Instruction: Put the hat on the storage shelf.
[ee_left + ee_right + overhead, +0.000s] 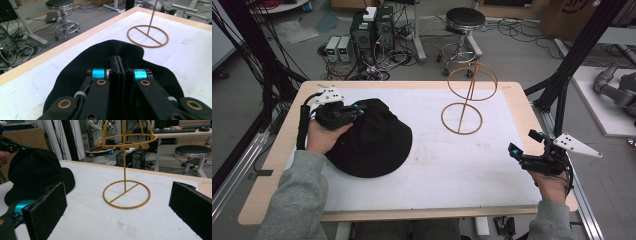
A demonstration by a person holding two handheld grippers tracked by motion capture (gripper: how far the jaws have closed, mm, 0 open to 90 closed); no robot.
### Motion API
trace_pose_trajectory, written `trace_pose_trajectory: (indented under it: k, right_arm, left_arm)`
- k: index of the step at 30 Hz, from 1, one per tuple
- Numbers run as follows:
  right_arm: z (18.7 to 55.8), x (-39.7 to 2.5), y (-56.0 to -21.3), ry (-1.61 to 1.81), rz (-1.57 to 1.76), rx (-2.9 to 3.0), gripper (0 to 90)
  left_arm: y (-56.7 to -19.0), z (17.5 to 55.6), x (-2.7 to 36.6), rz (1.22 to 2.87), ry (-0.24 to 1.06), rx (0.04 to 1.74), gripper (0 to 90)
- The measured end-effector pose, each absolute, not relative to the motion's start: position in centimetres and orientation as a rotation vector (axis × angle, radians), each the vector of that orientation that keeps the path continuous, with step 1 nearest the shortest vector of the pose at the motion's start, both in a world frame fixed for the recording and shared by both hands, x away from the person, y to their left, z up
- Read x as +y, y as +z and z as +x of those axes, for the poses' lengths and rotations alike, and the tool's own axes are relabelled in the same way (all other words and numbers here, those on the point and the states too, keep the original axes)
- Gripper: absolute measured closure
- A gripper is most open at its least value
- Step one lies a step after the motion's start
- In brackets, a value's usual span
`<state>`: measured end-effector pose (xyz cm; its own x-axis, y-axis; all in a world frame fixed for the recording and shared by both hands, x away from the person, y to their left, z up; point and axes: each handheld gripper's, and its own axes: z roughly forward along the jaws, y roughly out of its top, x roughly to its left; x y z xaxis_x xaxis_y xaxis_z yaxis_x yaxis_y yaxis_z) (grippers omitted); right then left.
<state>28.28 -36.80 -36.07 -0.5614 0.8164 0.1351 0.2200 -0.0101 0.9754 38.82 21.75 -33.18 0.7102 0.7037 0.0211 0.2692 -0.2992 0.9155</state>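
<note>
A black brimmed hat lies on the left half of the white mat. My left gripper is at the hat's left rear, jaws shut on the crown fabric. In the left gripper view the closed left gripper sits over the hat. A yellow wire hat stand rises at the back centre-right, with a ring base and a domed top. My right gripper hovers open near the table's right edge. In the right gripper view it faces the stand, with the hat off to the left.
The wooden table edge runs close by the right gripper. Beyond the far edge are a stool, computer towers and loose cables on the floor. Bare mat stretches between the hat and the right gripper.
</note>
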Motion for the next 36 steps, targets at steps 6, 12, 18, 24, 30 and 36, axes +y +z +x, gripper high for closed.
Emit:
trace_pose_trajectory:
  k: [6, 12, 18, 24, 30, 36]
  right_arm:
    - [28.3, -36.6, -36.1, 1.604, 1.067, 1.794, 1.2]
    - [28.3, -36.6, -36.0, 1.612, 1.058, 1.794, 1.2]
    - [28.2, -36.6, -36.0, 1.629, 1.051, 1.795, 1.2]
    - [28.1, -36.8, -36.0, 1.642, 1.049, 1.792, 1.1]
    - [28.1, -37.1, -36.0, 1.649, 1.052, 1.782, 1.1]
    - [28.1, -37.1, -36.0, 1.660, 1.058, 1.778, 1.2]
  left_arm:
    - [-31.7, 37.7, 21.5, 1.878, 0.542, 0.726, 88.3]
    - [-29.5, 36.5, 21.1, 1.878, 0.561, 0.688, 88.3]
    - [-27.7, 35.8, 19.9, 1.889, 0.554, 0.643, 88.3]
    - [-26.6, 35.7, 18.7, 1.893, 0.543, 0.619, 88.3]
    - [-25.7, 35.9, 17.9, 1.873, 0.508, 0.598, 88.3]
    - [-24.8, 36.1, 16.8, 1.862, 0.495, 0.573, 88.3]
